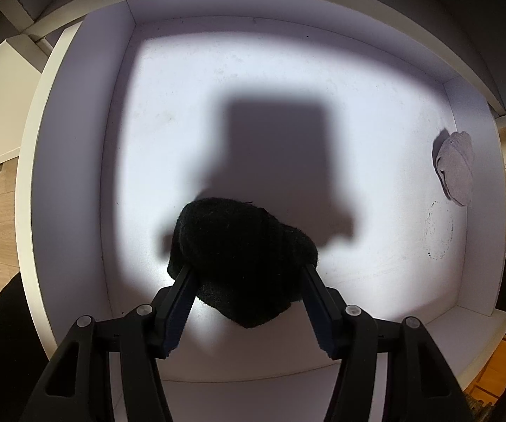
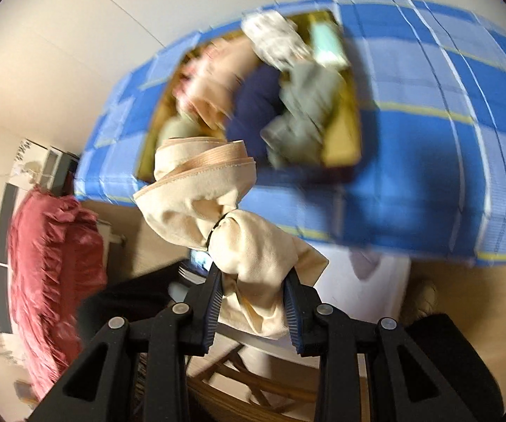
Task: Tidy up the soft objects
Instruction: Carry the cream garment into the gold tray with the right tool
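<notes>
In the left wrist view my left gripper (image 1: 247, 267) is shut on a black balled sock (image 1: 242, 256) and holds it over the white floor of an open drawer (image 1: 77, 176). A grey balled sock (image 1: 455, 167) lies at the drawer's right wall. In the right wrist view my right gripper (image 2: 254, 281) is shut on a cream cloth bundle (image 2: 217, 218) with a ribbed tan band, held in the air. Behind it a yellow-brown box (image 2: 344, 140) filled with several soft items sits on a blue checked bedspread (image 2: 446, 140). The view is motion-blurred.
The drawer's white walls rise at left, back and right; a faint ring mark (image 1: 439, 232) is on its floor. In the right wrist view a red frilled cushion (image 2: 52, 267) is at left, a white surface (image 2: 369, 288) and wooden slats (image 2: 253, 387) below.
</notes>
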{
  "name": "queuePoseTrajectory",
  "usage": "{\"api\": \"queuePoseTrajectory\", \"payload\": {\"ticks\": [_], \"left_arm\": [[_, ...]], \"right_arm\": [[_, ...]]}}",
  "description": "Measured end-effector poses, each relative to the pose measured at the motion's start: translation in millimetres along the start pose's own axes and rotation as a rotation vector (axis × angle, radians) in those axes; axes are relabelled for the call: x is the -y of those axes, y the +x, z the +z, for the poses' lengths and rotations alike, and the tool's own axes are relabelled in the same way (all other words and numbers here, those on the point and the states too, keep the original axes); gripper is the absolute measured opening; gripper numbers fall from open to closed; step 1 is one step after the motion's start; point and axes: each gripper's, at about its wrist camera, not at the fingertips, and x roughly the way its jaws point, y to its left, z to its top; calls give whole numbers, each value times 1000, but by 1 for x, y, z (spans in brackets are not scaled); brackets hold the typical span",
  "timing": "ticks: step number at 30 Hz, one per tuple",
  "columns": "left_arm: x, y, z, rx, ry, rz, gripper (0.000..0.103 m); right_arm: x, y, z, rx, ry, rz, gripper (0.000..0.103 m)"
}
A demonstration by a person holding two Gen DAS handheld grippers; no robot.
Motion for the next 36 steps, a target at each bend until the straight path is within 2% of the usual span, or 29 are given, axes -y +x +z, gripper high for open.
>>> {"api": "queuePoseTrajectory", "payload": {"ticks": [6,10,15,19,22,26,29,33,36], "left_arm": [[1,2,0,-4,1,3,60],[1,3,0,-7,0,3,60],[0,3,2,-8,-4,1,60],[-1,3,2,-7,-9,-4,60],[-1,4,2,-6,-7,-1,60],[0,4,2,-6,-3,8,60],[0,3,2,-4,-3,4,60],[-3,3,2,-4,-10,-5,60],[-5,3,1,-5,-18,-10,60]], "right_arm": [[-40,22,53,7,5,20,33],[-55,45,89,22,88,55,33],[-54,82,108,9,176,47,34],[-47,97,108,-17,199,36,45],[-48,85,108,30,145,4,45],[-63,69,111,91,-12,-86,46],[-80,71,116,116,-105,-88,39],[-103,93,120,93,-201,-124,29],[-103,115,122,66,-196,-210,24]]}}
